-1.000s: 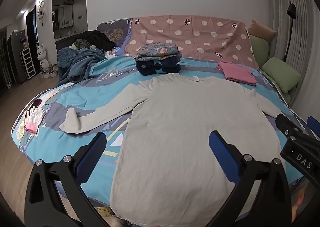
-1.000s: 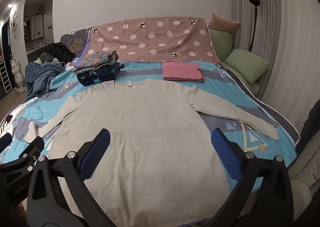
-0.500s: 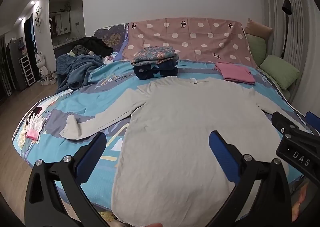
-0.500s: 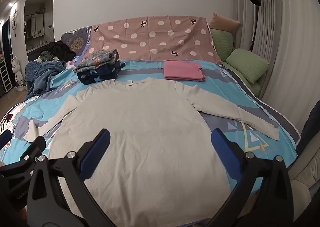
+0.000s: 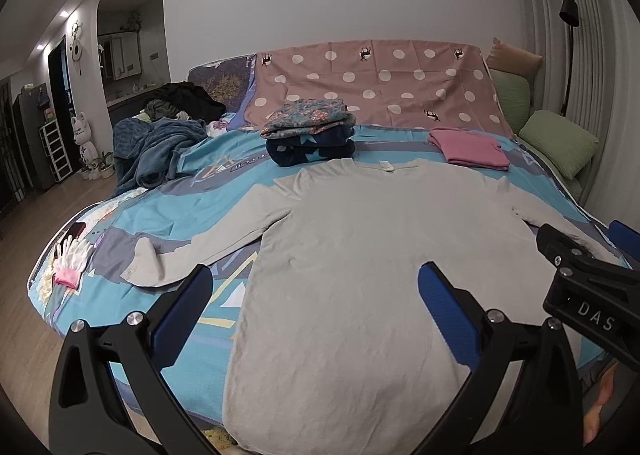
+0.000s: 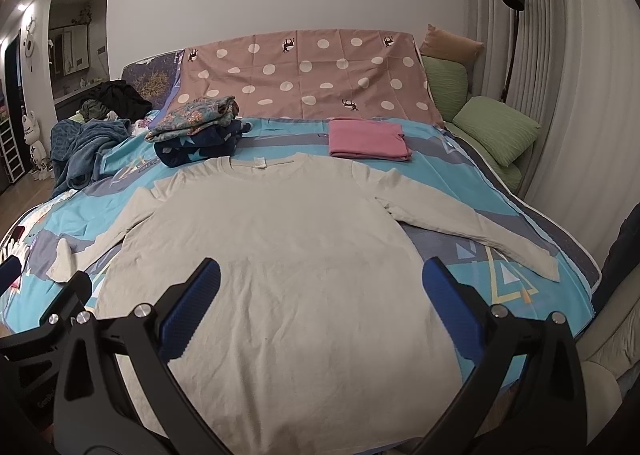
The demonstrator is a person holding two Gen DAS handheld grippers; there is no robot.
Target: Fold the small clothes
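A beige long-sleeved shirt (image 5: 360,263) lies flat and spread out on the bed, collar away from me, both sleeves stretched out to the sides; it also shows in the right wrist view (image 6: 288,255). My left gripper (image 5: 314,295) is open and empty, held above the shirt's lower left part. My right gripper (image 6: 320,295) is open and empty above the shirt's lower middle. Each gripper shows at the edge of the other's view. The shirt's hem hangs near the bed's front edge.
A blue patterned bedsheet (image 5: 192,207) covers the bed. A stack of folded clothes (image 5: 312,135) and a folded pink garment (image 5: 468,147) lie beyond the collar. A blue blanket heap (image 5: 156,151) is at far left. White gloves (image 5: 72,259) lie at the left edge. Green pillows (image 6: 496,131) are at right.
Both grippers have drawn back and tilted up slightly, so the bed sits lower in view. The shirt has not moved. Both stay open.
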